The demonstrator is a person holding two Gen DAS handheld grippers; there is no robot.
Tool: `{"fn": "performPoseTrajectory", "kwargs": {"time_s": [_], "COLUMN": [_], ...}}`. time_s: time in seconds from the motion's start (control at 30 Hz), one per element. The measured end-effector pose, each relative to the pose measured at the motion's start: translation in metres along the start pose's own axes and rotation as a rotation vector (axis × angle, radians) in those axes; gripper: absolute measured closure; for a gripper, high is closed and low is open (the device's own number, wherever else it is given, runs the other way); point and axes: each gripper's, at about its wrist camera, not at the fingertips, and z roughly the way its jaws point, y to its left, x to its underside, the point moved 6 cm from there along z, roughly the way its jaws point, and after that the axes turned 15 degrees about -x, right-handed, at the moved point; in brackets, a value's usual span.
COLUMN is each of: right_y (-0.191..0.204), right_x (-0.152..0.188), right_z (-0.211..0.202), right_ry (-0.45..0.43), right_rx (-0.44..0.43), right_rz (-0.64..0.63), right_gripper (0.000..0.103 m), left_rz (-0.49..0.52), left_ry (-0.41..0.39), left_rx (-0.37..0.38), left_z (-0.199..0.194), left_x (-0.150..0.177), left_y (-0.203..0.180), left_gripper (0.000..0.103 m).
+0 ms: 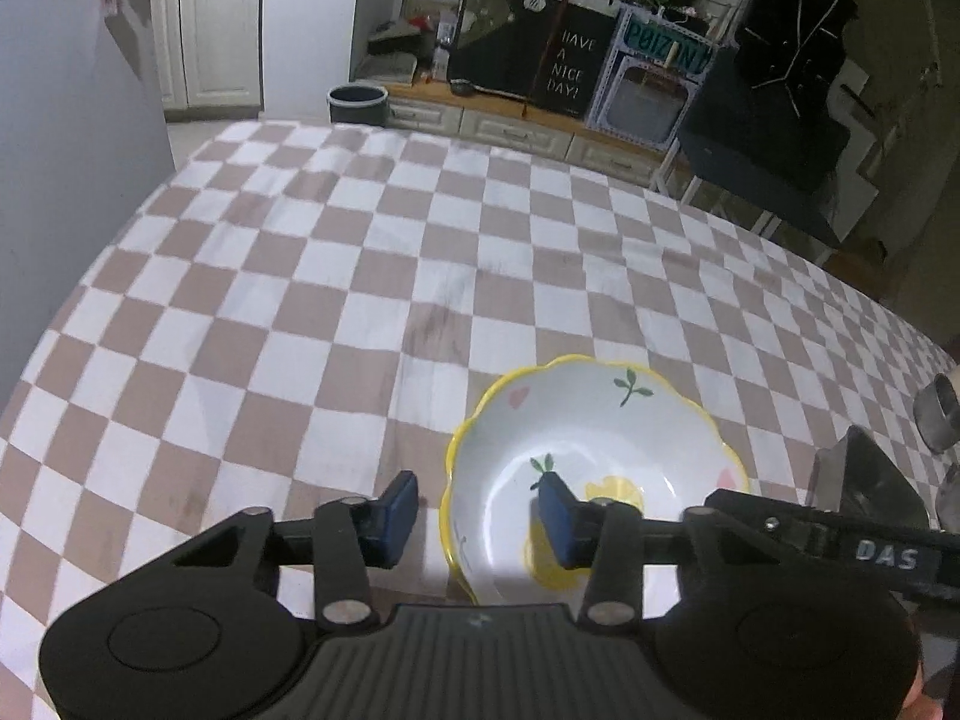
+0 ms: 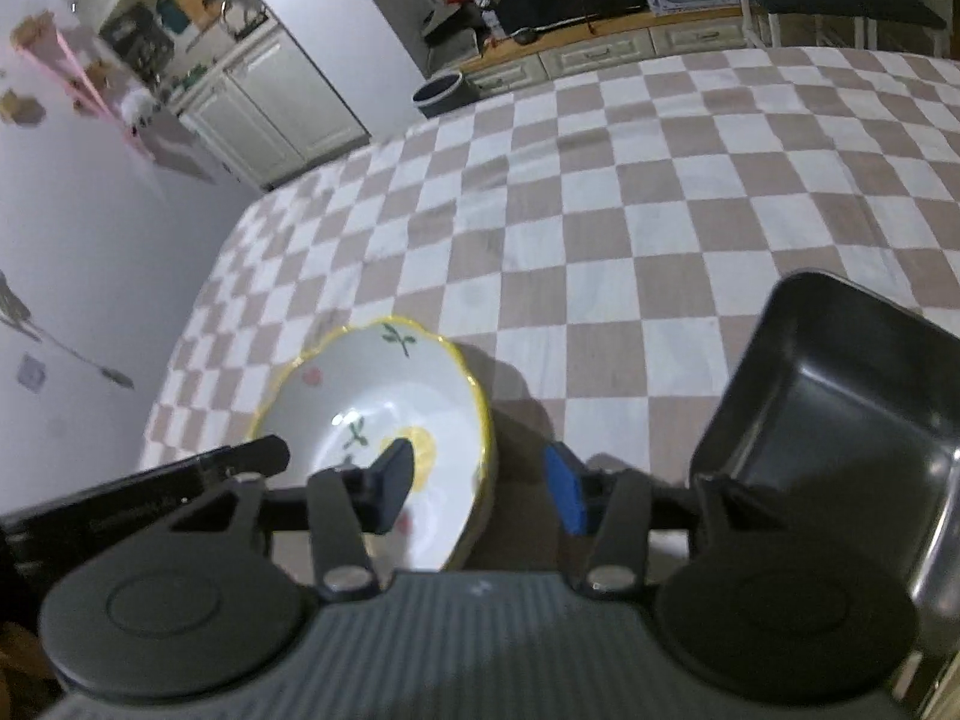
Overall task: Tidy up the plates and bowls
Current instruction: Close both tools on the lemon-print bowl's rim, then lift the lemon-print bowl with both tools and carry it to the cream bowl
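Closest to me, my left gripper (image 1: 477,510) straddles the bowl's (image 1: 594,456) near-left rim, one blue pad outside on the cloth side, the other inside over the well; the jaws stand partly apart and I see a gap on both sides of the rim, so nothing is gripped. My right gripper (image 2: 480,489) straddles the opposite rim of that bowl (image 2: 384,408), its left pad inside, its right pad outside, likewise partly apart and clear of the china. That white bowl with the scalloped yellow edge sits on the checked tablecloth (image 2: 630,192) at about six o'clock of the table. At three o'clock from it, just beside my right gripper, lies a dark square pan (image 2: 840,396). Beyond, at twelve o'clock, a low cabinet (image 1: 510,126) carries a black sign (image 1: 567,69).
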Motion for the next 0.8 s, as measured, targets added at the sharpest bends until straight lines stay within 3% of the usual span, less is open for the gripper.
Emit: {"fn": "performPoseTrajectory", "kwargs": {"time_s": [0.07,0.13,0.5,0.63,0.8], "right_y": [-0.003,-0.005,-0.01,-0.006,-0.006], "right_x": [-0.002,-0.002,0.005,0.007,0.008], "right_z": [0.008,0.013,0.028,0.031,0.036], "right_ry": [0.016,0.029,0.072,0.071,0.053], "right_rx": [0.019,0.037,0.035,0.042,0.032], "right_rz": [-0.003,0.0,0.036,-0.006,0.041], "right_gripper": [0.072,0.082,0.082,0.083,0.082], "left_rz": [-0.001,0.004,0.023,0.022,0.041], "left_ry": [0.004,0.007,0.071,0.069,0.047], "left_rx": [0.0,-0.004,0.001,0.006,0.001], "left_z": [0.002,0.005,0.024,0.025,0.023], "left_x": [0.0,0.0,0.008,0.008,0.009], "left_y": [0.0,-0.002,-0.002,-0.002,-0.003], "left_gripper": [0.069,0.077,0.085,0.085,0.088]}}
